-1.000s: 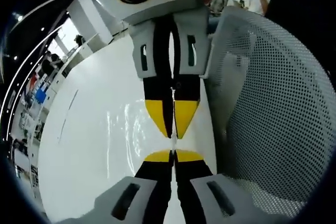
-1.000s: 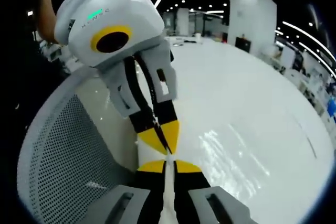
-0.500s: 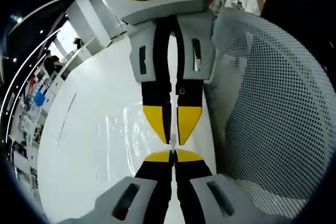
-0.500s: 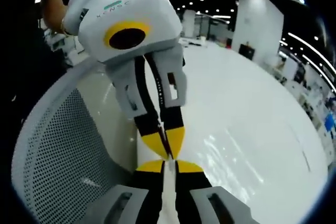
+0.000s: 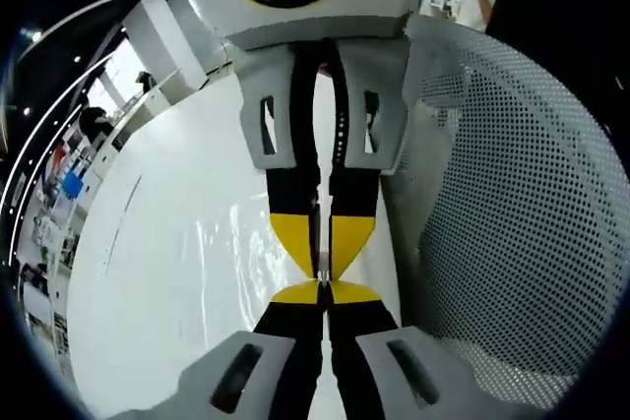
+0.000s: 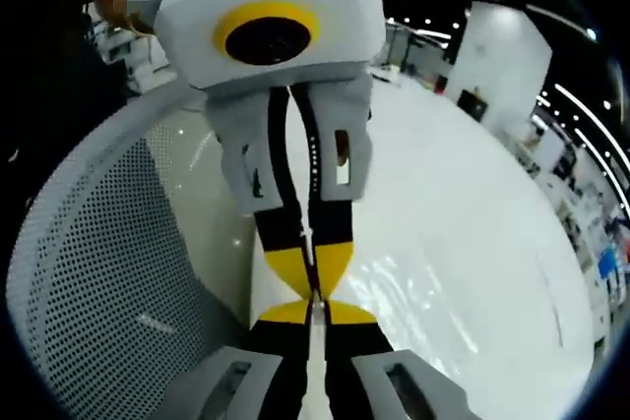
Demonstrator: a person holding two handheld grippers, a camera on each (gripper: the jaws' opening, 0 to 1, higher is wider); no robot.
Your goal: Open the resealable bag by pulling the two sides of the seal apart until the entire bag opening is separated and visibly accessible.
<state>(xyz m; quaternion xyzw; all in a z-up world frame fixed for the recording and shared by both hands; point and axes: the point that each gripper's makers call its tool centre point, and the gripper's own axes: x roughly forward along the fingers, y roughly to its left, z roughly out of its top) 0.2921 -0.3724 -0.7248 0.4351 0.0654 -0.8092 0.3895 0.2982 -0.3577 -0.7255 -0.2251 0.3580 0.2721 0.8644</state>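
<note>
The two grippers met tip to tip over a white table (image 5: 167,272). In the left gripper view, the left gripper (image 5: 324,288) rose from the bottom with its yellow-tipped jaws clenched together, and the right gripper (image 5: 323,265) hung down from the top of that view, its jaws likewise pressed together, so that the four yellow tips nearly touched at one point. In the right gripper view the arrangement was mirrored: the right gripper (image 6: 315,308) came up from the bottom and the left gripper (image 6: 313,282) reached down from above, tips meeting just above the right one's. The resealable bag (image 5: 236,243) was clear and hard to make out; it showed mainly as glossy, wrinkled highlights on the table to the left of the meeting tips in the left gripper view, and as similar shiny streaks to the right of the tips in the right gripper view. A thin pale edge ran between the right gripper's jaws in its own view, so each gripper appeared to pinch the bag's top edge, though the film itself was too transparent to trace clearly. A white perforated mesh chair back (image 5: 512,204) stood just beside the table on the right of the left gripper view. Ceiling lights and office furnishings lay far behind.
</note>
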